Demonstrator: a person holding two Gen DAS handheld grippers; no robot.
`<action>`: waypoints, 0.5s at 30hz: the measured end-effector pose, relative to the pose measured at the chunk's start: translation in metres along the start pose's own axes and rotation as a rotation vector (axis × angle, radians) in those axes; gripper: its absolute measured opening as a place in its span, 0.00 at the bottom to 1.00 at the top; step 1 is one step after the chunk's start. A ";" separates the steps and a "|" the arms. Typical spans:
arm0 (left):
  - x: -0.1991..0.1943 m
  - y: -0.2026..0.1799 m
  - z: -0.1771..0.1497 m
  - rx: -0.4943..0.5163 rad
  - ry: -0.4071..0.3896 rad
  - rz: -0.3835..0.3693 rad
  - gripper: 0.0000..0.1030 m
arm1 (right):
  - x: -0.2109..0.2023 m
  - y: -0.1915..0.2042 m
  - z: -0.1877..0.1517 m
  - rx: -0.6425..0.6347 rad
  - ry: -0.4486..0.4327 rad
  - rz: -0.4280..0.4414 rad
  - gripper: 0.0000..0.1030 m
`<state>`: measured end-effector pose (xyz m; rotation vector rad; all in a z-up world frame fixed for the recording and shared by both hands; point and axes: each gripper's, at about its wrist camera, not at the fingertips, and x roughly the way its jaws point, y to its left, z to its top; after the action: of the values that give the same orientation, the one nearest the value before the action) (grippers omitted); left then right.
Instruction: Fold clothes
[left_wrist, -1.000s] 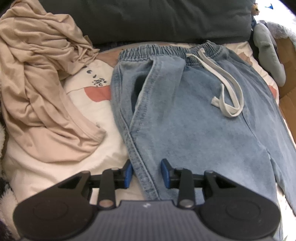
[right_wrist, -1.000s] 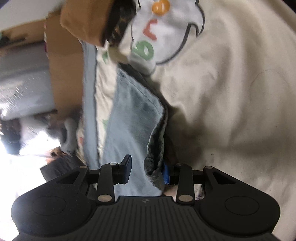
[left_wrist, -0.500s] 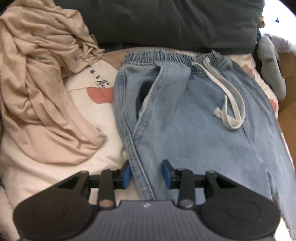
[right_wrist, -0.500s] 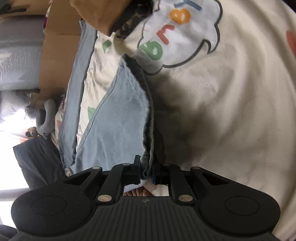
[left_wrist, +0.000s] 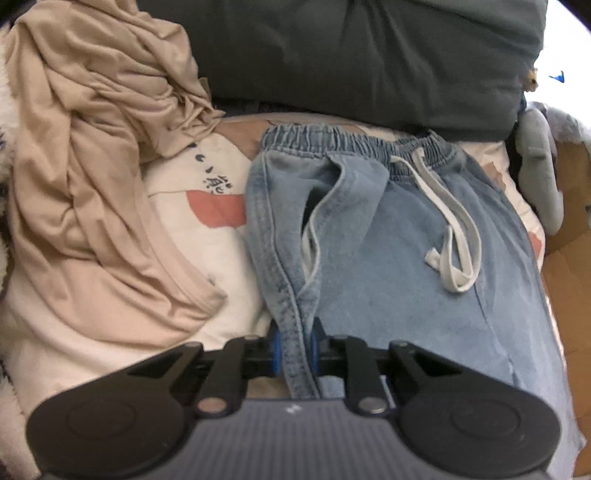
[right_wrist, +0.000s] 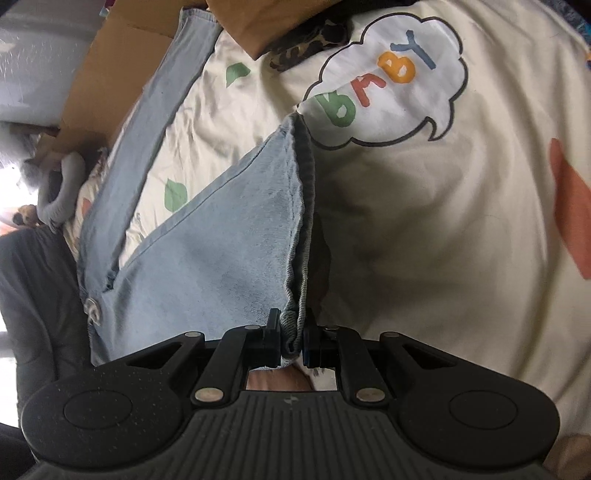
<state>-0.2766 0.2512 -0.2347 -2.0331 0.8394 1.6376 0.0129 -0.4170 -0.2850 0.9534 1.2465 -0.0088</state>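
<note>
Nearest me, my left gripper (left_wrist: 295, 345) has just closed and pinches the side seam of the jeans (left_wrist: 406, 258), which lie on the bed (left_wrist: 207, 254) with the waistband far off. My right gripper (right_wrist: 291, 334) is clamped on a leg hem. I judge the grasp finished; next I must carry both edges across together, keeping the denim taut.

Dark pillow (left_wrist: 332, 55) (printed bedsheet (right_wrist: 443, 221) below)
</note>
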 end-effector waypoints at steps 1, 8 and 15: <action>0.000 0.000 0.001 0.006 0.004 -0.001 0.15 | -0.001 -0.002 -0.003 0.006 0.004 -0.007 0.08; 0.004 0.004 0.001 0.031 0.011 0.005 0.15 | 0.021 -0.032 -0.022 0.050 0.052 -0.051 0.08; -0.011 -0.008 0.013 0.101 0.034 0.028 0.15 | 0.028 -0.048 -0.029 0.060 0.071 -0.050 0.08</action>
<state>-0.2822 0.2672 -0.2277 -1.9930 0.9475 1.5469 -0.0228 -0.4165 -0.3366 0.9813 1.3421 -0.0523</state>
